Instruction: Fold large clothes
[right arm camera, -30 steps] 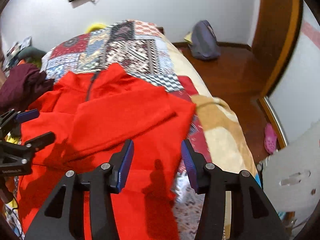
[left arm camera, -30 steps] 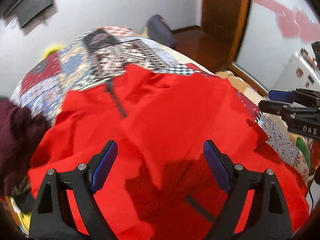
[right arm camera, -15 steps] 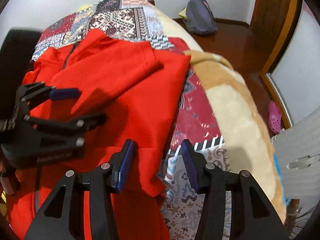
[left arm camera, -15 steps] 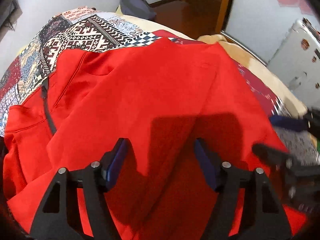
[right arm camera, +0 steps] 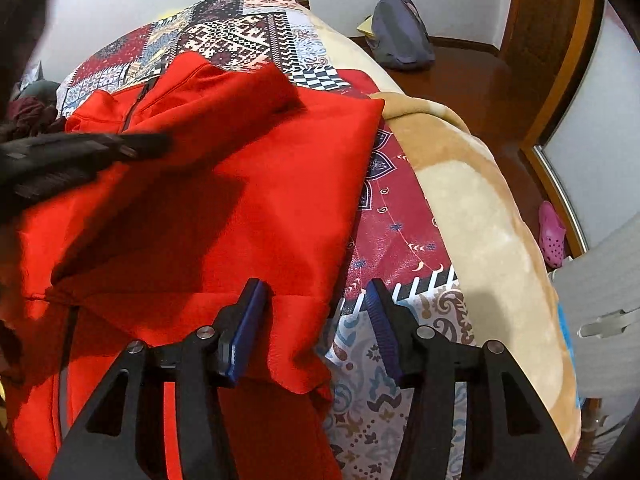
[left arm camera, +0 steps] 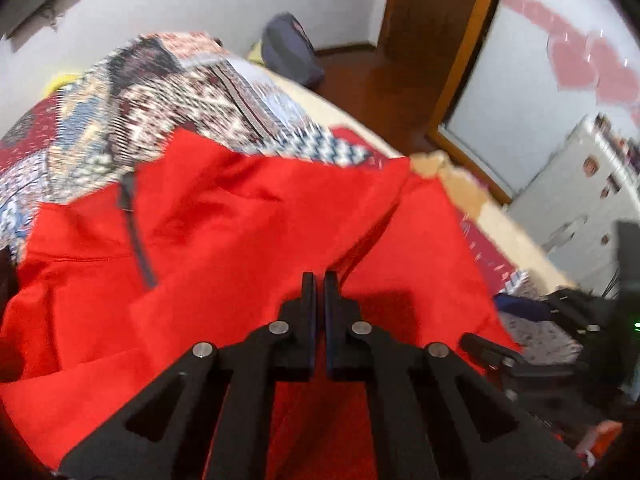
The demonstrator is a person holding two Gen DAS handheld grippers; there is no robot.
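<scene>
Far to your left a heap of maroon clothes [right arm camera: 28, 114] sits at the bed's edge, just beside the red fleece pullover [right arm camera: 224, 200], which lies spread across the patchwork bedspread [right arm camera: 240, 36] with its dark neck zipper [left arm camera: 138, 232] toward the far end and one sleeve folded across the chest. Your left gripper [left arm camera: 319, 280] has its jaws shut tight, and red cloth rises to its tips in a pulled ridge, so it appears pinched on the pullover, though blur hides the contact. Your right gripper [right arm camera: 316, 300] is opening; the pullover's right edge and a corner of bedspread lie between its blue pads [right arm camera: 250, 320], neither pressing. Further right the tan blanket [right arm camera: 480, 208] drapes over the bed's side. Beyond it, on the wooden floor [right arm camera: 472, 64], a grey backpack [right arm camera: 400, 32] leans against the wall, and a pink clog [right arm camera: 552, 234] lies by the door frame.
</scene>
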